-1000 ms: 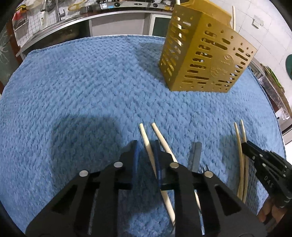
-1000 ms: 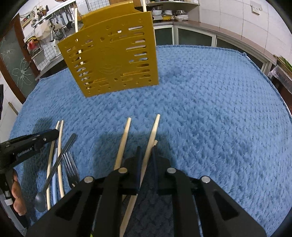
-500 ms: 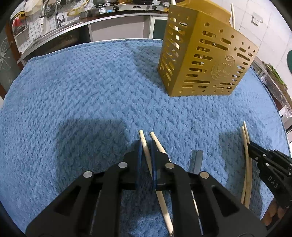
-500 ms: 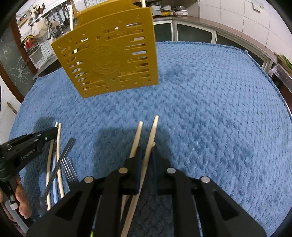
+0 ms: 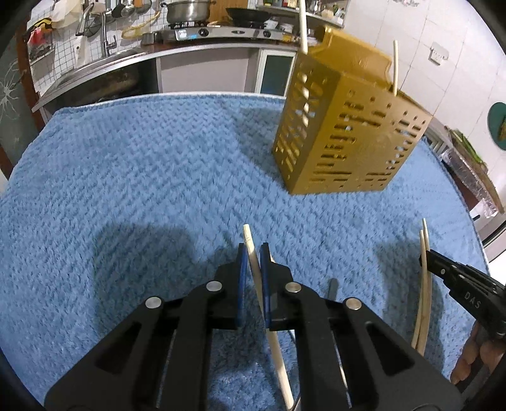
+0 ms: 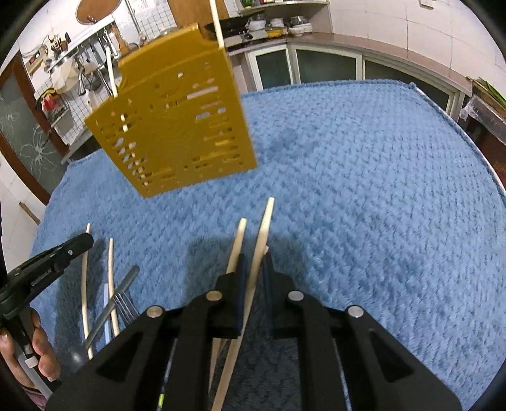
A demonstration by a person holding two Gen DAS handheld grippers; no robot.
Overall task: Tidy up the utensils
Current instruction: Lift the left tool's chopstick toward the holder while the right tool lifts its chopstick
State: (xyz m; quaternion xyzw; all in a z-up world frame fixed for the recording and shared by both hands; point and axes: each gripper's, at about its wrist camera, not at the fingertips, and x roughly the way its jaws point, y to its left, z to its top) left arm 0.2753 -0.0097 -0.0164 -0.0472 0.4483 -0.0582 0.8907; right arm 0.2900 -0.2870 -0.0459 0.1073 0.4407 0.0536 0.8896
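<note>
Chopsticks are pinched, one in each tool, near the front of the blue worktop; the left tool squeezes one chopstick; the right tool squeezes another chopstick, so both can go in the yellow holder far back.

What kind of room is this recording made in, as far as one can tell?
Most likely a home kitchen. Behind the blue cloth on the table there is a sink tap, a steel pot on a gas stove, and utensils hanging on the tiled wall.
</note>
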